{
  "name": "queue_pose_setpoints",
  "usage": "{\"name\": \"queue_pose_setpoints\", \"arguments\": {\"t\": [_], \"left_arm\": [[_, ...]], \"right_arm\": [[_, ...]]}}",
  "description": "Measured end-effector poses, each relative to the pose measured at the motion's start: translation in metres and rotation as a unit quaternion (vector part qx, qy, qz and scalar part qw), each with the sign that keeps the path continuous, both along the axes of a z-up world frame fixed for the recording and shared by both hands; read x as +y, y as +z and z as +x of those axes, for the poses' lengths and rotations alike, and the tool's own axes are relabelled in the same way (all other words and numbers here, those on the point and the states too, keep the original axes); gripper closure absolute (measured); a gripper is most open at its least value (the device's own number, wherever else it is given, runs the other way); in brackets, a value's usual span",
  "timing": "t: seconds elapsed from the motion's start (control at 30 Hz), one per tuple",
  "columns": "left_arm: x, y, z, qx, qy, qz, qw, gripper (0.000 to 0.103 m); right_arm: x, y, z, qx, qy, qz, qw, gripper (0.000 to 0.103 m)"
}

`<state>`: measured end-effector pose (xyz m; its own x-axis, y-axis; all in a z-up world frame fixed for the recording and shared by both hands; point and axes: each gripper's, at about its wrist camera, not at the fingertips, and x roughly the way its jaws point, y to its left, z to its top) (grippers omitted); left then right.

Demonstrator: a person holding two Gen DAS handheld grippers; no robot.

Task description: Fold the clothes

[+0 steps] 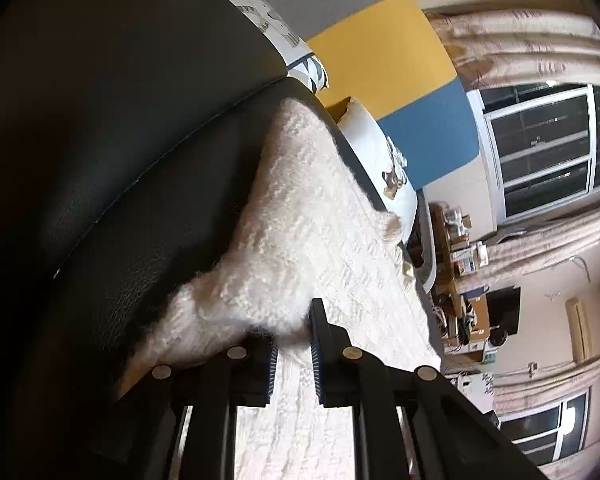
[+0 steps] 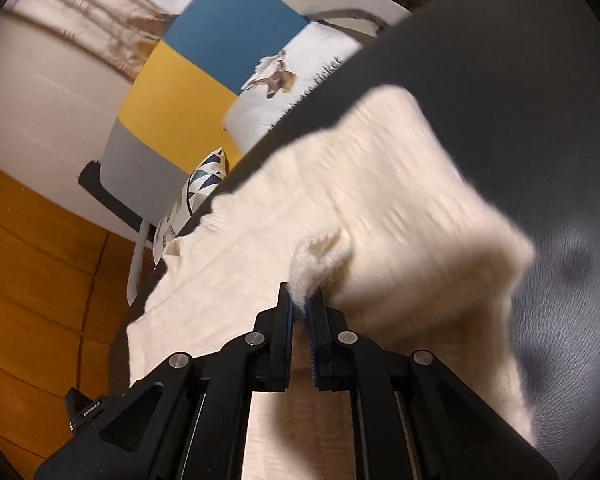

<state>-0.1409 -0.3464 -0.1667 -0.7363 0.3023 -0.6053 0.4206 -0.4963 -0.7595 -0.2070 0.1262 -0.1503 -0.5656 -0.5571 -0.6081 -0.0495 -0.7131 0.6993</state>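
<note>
Claw (image 2: 300, 304) on fuzzy cream sweater (image 2: 400, 184)

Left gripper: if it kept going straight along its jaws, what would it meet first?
Probably the fluffy white garment, which already lies between and ahead of the open jaws of the left gripper; behind it comes the black cushion. Depth is unclear.

Both my wrist cams sit super close, low over the fluffy cream knit garment (image 1: 300, 216) on the black leather cushion surface (image 1: 112, 168). My left view is rolled sideways, looking along the cushion toward the far edge and the windows. My right view faces the same far edge from the other side. Both catch the grey-yellow-blue panelled headboard (image 2: 188, 92) and the white printed pillow (image 2: 292, 80).
</note>
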Motion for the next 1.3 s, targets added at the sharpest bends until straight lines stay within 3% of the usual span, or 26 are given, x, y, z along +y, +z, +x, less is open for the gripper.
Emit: {"name": "queue_pose_setpoints", "arguments": {"t": [0.1, 0.2, 0.27, 0.33, 0.4, 0.53, 0.67, 0.77, 0.9, 0.97, 1.0, 1.03, 1.1, 1.23, 1.3], "left_arm": [[-0.001, 0.008, 0.002, 0.02, 0.002, -0.008, 0.9998, 0.091], [-0.001, 0.023, 0.009, 0.057, 0.002, -0.039, 0.9976, 0.091], [0.003, 0.019, 0.005, 0.041, -0.005, -0.049, 0.9979, 0.091], [0.003, 0.006, 0.002, 0.014, -0.009, -0.042, 0.999, 0.091], [0.002, -0.005, 0.004, 0.005, -0.012, -0.034, 0.9993, 0.092], [0.001, -0.008, 0.006, 0.005, -0.015, -0.023, 0.9996, 0.092], [0.001, -0.006, 0.006, 0.007, -0.019, -0.015, 0.9997, 0.091], [-0.007, -0.009, 0.012, 0.009, -0.022, 0.027, 0.9993, 0.081], [-0.02, -0.01, 0.013, 0.017, -0.01, 0.105, 0.9942, 0.072], [-0.028, -0.012, 0.02, 0.027, 0.007, 0.141, 0.9896, 0.069], [-0.03, -0.013, 0.024, 0.028, 0.012, 0.147, 0.9887, 0.067], [-0.032, -0.013, 0.028, 0.029, 0.015, 0.148, 0.9884, 0.066], [-0.035, -0.016, 0.034, 0.029, 0.024, 0.148, 0.9882, 0.064], [-0.039, -0.031, 0.038, 0.029, 0.061, 0.192, 0.9791, 0.064], [-0.036, -0.028, 0.037, 0.034, 0.076, 0.171, 0.9818, 0.068]], "right_arm": [[0.002, 0.006, 0.002, 0.015, -0.002, -0.002, 1.0, 0.095], [0.003, 0.019, 0.001, 0.04, -0.003, 0.0, 0.999, 0.095], [0.002, 0.036, -0.003, 0.068, -0.005, 0.012, 0.998, 0.095], [-0.004, 0.039, -0.013, 0.063, -0.005, 0.039, 0.997, 0.095], [-0.007, 0.022, -0.022, 0.028, -0.002, 0.065, 0.997, 0.095], [0.0, 0.002, -0.017, 0.013, -0.016, 0.044, 0.999, 0.095], [-0.003, 0.003, -0.018, 0.013, -0.014, 0.05, 0.999, 0.096], [-0.005, 0.005, -0.019, 0.01, -0.01, 0.055, 0.998, 0.092], [-0.002, 0.011, -0.016, 0.002, -0.022, 0.041, 0.999, 0.082], [0.001, 0.024, -0.003, 0.017, -0.035, 0.057, 0.998, 0.064], [0.003, 0.03, 0.004, 0.027, -0.04, 0.065, 0.997, 0.047], [0.003, 0.038, 0.012, 0.038, -0.043, 0.074, 0.996, 0.04], [-0.012, 0.044, 0.013, 0.047, -0.025, 0.094, 0.994, 0.04], [-0.049, 0.049, 0.006, 0.056, 0.024, 0.133, 0.989, 0.04], [-0.068, 0.052, 0.002, 0.061, 0.049, 0.153, 0.985, 0.04]]}}
